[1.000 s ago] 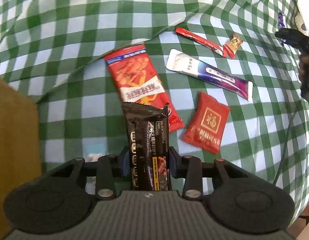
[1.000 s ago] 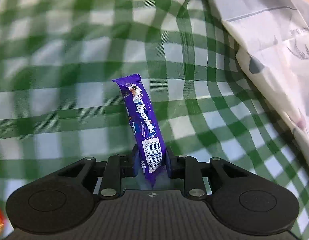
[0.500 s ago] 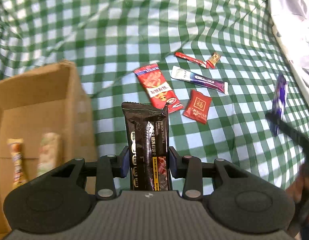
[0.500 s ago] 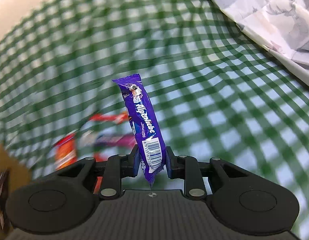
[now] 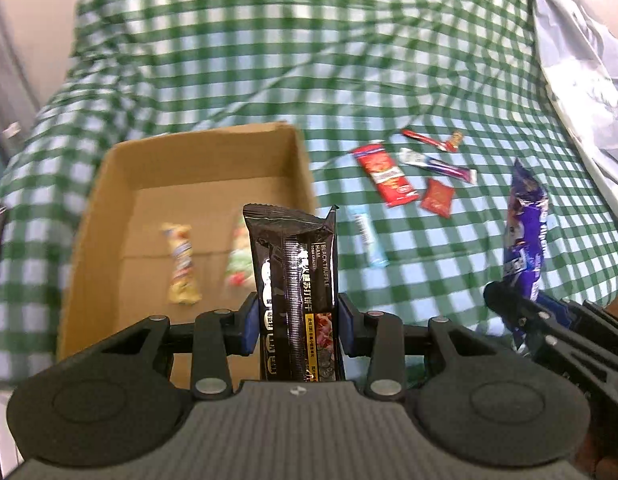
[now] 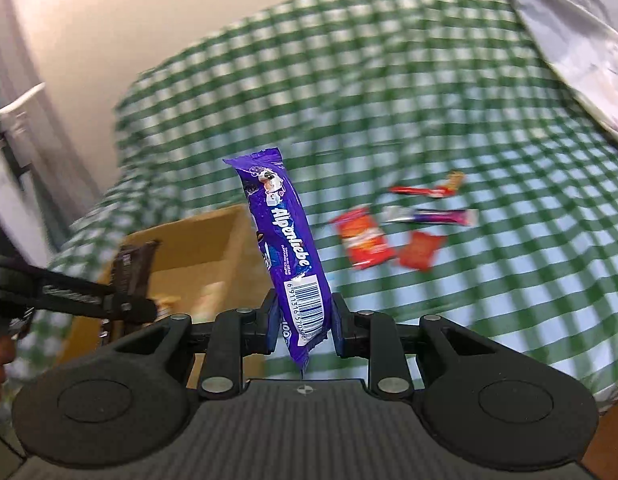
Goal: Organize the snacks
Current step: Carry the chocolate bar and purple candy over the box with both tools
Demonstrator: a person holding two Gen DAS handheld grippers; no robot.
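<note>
My left gripper (image 5: 296, 326) is shut on a black cracker packet (image 5: 295, 272) and holds it upright, in front of the near right part of an open cardboard box (image 5: 109, 184). Two snack packets, a yellow one (image 5: 181, 264) and a green-white one (image 5: 239, 260), lie in the box. My right gripper (image 6: 303, 326) is shut on a purple Alpenliebe packet (image 6: 281, 236), held in the air right of the box (image 6: 181, 248); the purple packet also shows in the left wrist view (image 5: 525, 236). The left gripper with the black packet (image 6: 131, 268) shows at the left of the right wrist view.
On the green checked cloth (image 5: 349, 60) right of the box lie a light blue bar (image 5: 367, 236), a red packet (image 5: 385, 174), a small red sachet (image 5: 437, 197), a white-purple stick (image 5: 439, 165), a thin red stick (image 5: 425, 140) and a small candy (image 5: 455, 139). A pale printed sheet (image 5: 581, 60) lies at the far right.
Both grippers have risen and pulled back with their packets. The left view has swung left, bringing the whole box into view; the right gripper has moved left toward the box.
</note>
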